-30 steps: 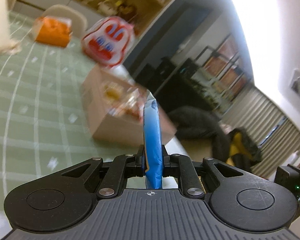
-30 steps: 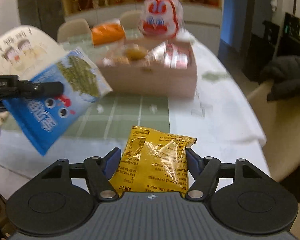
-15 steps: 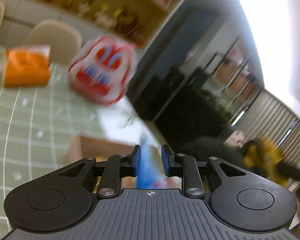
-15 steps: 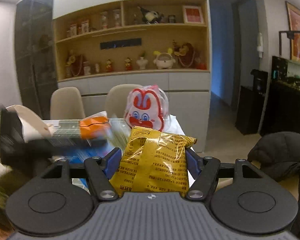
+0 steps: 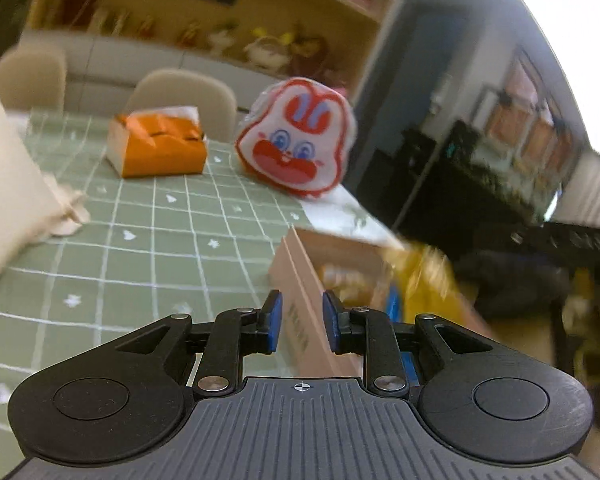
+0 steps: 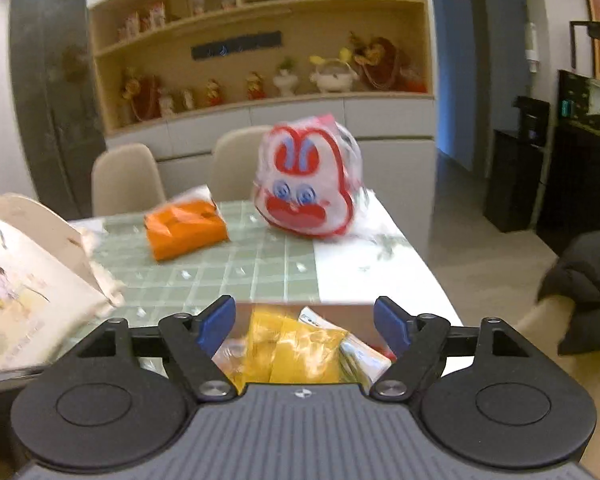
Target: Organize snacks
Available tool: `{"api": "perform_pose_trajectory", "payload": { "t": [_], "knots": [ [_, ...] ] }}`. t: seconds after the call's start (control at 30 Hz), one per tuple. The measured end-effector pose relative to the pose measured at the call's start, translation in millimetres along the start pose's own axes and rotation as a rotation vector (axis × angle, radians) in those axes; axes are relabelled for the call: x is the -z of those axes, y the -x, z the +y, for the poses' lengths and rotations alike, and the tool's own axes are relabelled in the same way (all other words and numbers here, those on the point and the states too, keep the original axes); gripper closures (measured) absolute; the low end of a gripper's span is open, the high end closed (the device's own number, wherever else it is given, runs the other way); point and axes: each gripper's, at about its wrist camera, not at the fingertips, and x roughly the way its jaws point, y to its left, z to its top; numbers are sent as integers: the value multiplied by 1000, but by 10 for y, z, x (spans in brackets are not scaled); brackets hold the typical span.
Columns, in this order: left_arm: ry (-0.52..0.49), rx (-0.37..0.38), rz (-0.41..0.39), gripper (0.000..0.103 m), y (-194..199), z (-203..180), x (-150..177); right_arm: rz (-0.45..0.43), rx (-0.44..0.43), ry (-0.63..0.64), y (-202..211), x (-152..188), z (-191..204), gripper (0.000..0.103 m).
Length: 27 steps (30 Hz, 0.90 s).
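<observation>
The left claw (image 5: 302, 322) stands slightly parted with nothing between its pads, above the near wall of the cardboard box (image 5: 300, 280). The right claw (image 6: 305, 326) is opening, pads clear of the yellow snack bag (image 6: 296, 352) lying in the box. Farther off on the tabletop (image 6: 340, 264) sit an orange packet (image 6: 184, 230) and a rabbit-face bag (image 6: 306, 188).

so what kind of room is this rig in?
Most likely a home dining or living area: a table with a green grid cloth, beige dining chairs behind it, and a built-in wooden shelf lined with figurines.
</observation>
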Motion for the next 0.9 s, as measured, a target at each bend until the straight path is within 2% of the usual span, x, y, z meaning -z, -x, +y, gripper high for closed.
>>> {"api": "perform_pose_trajectory", "payload": {
  "t": [0.07, 0.17, 0.3, 0.43, 0.53, 0.7, 0.8, 0.9],
  "knots": [
    [-68, -11, 43, 77, 94, -108, 184, 20, 17, 7, 82, 245, 47, 22],
    [-112, -32, 106, 77, 222, -225, 496, 46, 56, 16, 241, 678, 122, 18],
    [-142, -58, 117, 77, 363, -363, 826, 113, 119, -1, 296, 1228, 176, 17],
    [-174, -82, 128, 77, 399, -508, 1041, 169, 171, 27, 207, 1604, 234, 17],
    [-183, -109, 122, 77, 397, -585, 1139, 155, 215, 44, 193, 1766, 249, 15],
    [-181, -151, 117, 76, 327, -706, 1170, 163, 254, 6, 165, 1801, 189, 0],
    [-195, -170, 119, 74, 284, -796, 1179, 172, 223, -76, 166, 1815, 72, 0],
    [-176, -199, 113, 74, 247, -845, 1181, 156, 213, -65, 188, 1847, 40, 0]
  ]
}}
